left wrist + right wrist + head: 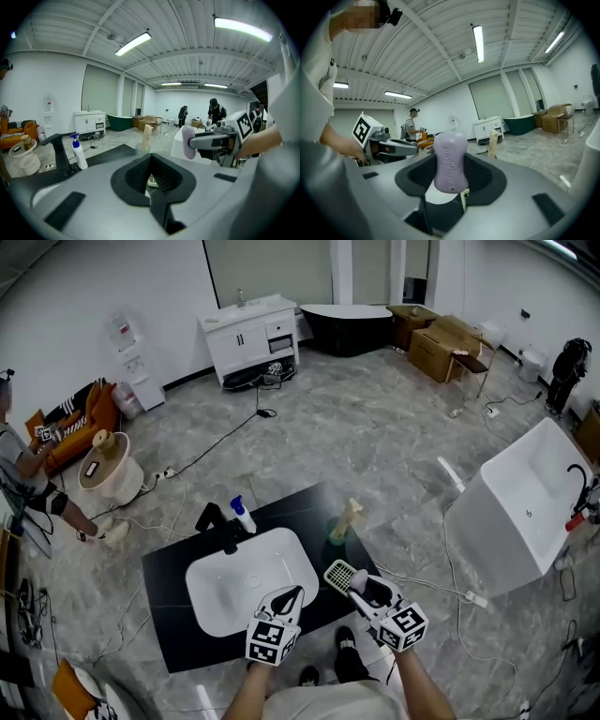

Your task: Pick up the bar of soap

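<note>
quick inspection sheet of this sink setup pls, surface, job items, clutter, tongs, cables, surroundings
surface: black counter holding a white basin
job's things: purple soap bar upright, lifted; slotted soap dish empty beside the basin
clutter: spray bottle, black faucet, cup with brush
grippers: right tongs shut on the soap bar; left tongs shut, empty
cables: loose cable on the floor behind the counter
surroundings: white tub, vanity, cardboard boxes, a person at left

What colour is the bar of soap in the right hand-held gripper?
Pale lilac; the bar of soap shows best in the right gripper view.
</note>
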A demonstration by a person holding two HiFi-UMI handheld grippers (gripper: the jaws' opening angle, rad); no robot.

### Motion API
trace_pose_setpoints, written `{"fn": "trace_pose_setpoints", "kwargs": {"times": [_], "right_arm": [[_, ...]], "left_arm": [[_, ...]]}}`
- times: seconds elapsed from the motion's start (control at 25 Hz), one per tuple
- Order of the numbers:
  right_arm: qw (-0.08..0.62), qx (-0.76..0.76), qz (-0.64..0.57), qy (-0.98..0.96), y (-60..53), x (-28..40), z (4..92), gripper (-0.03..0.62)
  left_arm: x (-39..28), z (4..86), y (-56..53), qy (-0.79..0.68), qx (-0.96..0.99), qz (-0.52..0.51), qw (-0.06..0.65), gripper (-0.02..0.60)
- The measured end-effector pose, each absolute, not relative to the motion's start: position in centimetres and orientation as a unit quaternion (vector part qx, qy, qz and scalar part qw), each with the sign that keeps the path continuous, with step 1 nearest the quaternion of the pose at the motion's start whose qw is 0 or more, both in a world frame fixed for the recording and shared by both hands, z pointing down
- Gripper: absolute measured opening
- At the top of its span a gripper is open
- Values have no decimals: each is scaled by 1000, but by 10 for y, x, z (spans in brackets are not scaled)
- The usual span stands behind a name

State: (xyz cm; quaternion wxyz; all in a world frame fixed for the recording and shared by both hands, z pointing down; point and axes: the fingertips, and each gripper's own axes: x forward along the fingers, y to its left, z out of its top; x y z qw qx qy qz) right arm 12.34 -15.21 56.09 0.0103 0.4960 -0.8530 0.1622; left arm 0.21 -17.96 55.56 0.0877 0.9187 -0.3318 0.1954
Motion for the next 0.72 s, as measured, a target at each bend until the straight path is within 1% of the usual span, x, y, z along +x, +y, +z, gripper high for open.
{"fn": "trace_pose_setpoints", "kwargs": {"times": [0.72], "right_arm": [[17,492,163,-855,-149,122,559,184]], "left_arm": [[7,553,-183,-328,921,191,92,5]]}}
